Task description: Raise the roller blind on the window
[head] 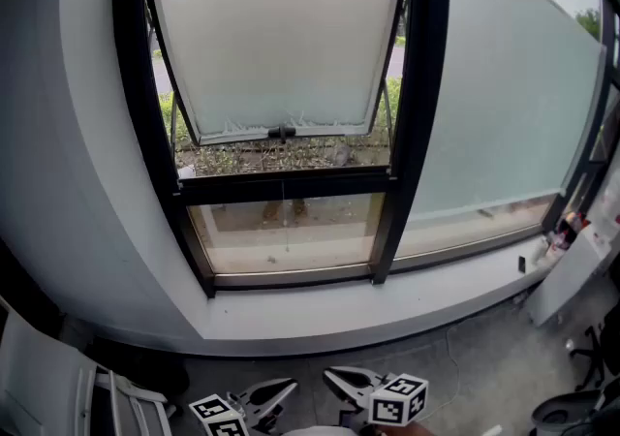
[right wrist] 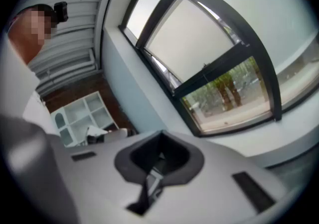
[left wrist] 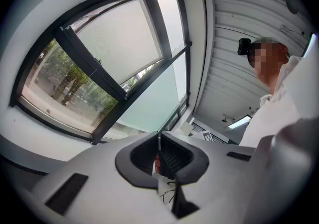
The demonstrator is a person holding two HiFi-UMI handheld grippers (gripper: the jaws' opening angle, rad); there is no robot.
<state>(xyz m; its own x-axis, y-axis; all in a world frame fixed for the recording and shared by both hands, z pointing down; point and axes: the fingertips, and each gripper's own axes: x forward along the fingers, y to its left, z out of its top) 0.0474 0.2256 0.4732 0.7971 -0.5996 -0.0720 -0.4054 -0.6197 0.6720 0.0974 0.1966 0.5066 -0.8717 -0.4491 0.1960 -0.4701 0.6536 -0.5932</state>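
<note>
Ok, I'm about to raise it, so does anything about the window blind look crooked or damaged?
Nothing stands out. The blind hangs flat, its bottom edge roughly level, and the window frame looks intact.

At your twelve o'clock the roller blind (head: pixel 276 46) looks like matt pale cloth; its window frame (head: pixel 424 105) is smooth black metal.

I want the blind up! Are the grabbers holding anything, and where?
Nothing. The left gripper and right gripper are both shut and empty, away from the roller blind.
</note>
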